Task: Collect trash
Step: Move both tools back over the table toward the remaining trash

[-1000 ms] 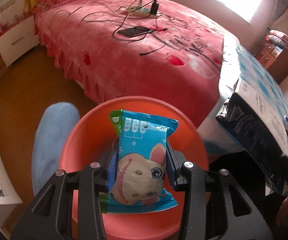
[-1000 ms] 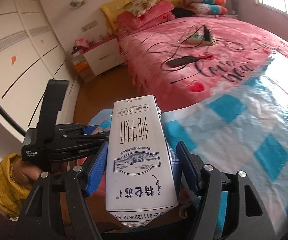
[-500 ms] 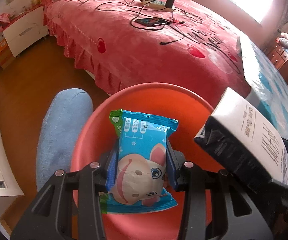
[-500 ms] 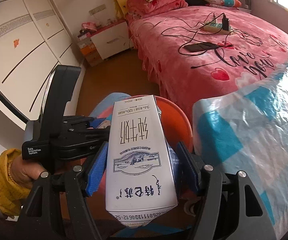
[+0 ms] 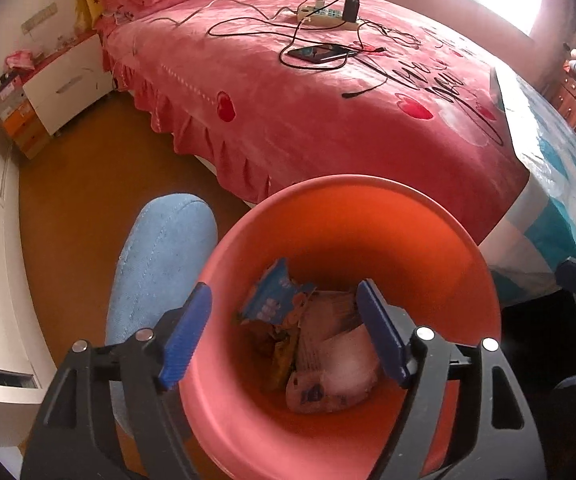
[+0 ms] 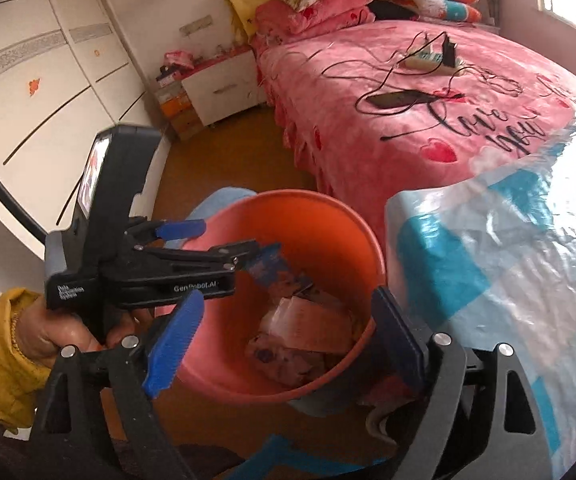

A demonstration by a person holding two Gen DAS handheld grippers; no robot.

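I see one bed [image 5: 327,92] with a pink heart-print cover across the back of both views, one table [image 6: 519,248] with a blue-and-white checked plastic cloth at my right. One white nightstand [image 5: 64,88] by the headboard. One orange bin [image 5: 343,224] on the floor between the bed and table; one blue slipper-like thing [image 5: 156,272] touching its left side.

Two grippers, both over the bin. Left gripper [image 5: 284,332]: jaws spread wide, nothing between the blue pads. Right gripper [image 6: 284,336]: same, wide apart, empty.

Trash is inside the bin, at the bottom: one blue snack wrapper [image 5: 274,296], one white carton [image 5: 335,356] lying flat, some orange-yellow scraps between them; count of scraps unclear.

On the bed: one power strip [image 5: 323,14], one phone [image 5: 319,53], tangled black cables; can't count those.
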